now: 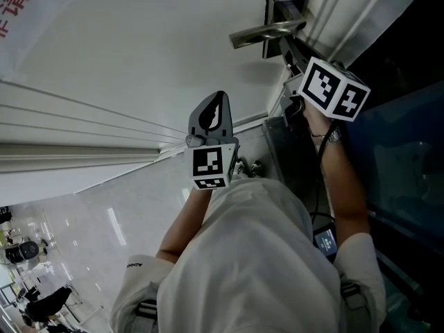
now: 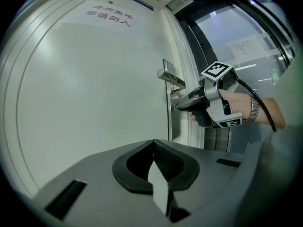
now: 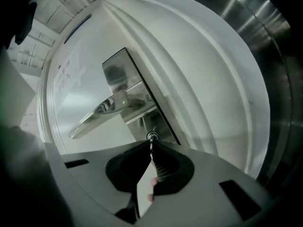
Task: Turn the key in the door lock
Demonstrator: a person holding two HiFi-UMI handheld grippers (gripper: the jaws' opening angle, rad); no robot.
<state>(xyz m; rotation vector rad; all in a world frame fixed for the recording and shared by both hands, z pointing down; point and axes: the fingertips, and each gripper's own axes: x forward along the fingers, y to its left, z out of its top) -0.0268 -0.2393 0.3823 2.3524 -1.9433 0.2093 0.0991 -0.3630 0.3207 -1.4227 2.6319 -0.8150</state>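
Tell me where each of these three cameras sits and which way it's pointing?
Head view: on the person's head, looking steeply down the white door; shows their shirt, the left gripper and right gripper.
Left gripper view: rides the left gripper, jaws together and empty, facing the door; shows the right hand.
Right gripper view: rides the right gripper, shut on the key in the lock; no body clearly shows.
Shared: all three show the door handle.

The right gripper (image 1: 297, 82) sat at the white door's (image 1: 139, 47) edge just below the lever handle (image 1: 267, 32), while the left gripper (image 1: 214, 113) hung well apart.
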